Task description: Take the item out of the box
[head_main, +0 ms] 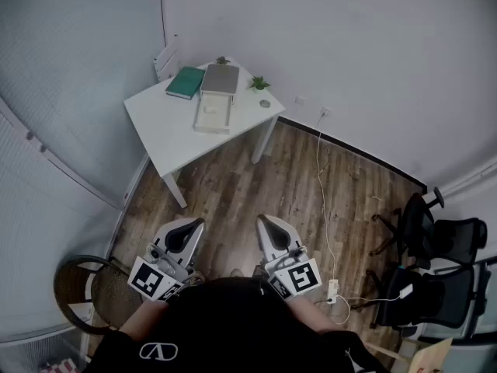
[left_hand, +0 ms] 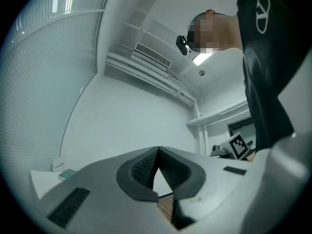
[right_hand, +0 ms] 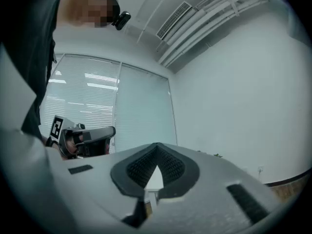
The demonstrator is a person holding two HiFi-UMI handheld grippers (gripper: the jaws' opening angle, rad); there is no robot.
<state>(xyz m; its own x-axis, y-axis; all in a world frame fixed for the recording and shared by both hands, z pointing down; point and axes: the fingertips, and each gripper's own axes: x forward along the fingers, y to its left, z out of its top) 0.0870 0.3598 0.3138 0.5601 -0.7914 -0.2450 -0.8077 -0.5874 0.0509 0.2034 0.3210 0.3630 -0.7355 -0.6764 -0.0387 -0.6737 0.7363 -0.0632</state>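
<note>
Box (head_main: pixel 213 116) on far table (head_main: pixel 165 127)
Left gripper (head_main: pixel 197 223) near, pinched closed, empty; right gripper (head_main: pixel 262 219) the same

We've got the head cam looking steeply down at the far-off white table (head_main: pixel 159 127), while each gripper cam sits right behind its own jaws, tilted upward, the left catching the right gripper (left_hand: pixel 238 146), the right the left gripper (right_hand: pixel 110 131).
</note>
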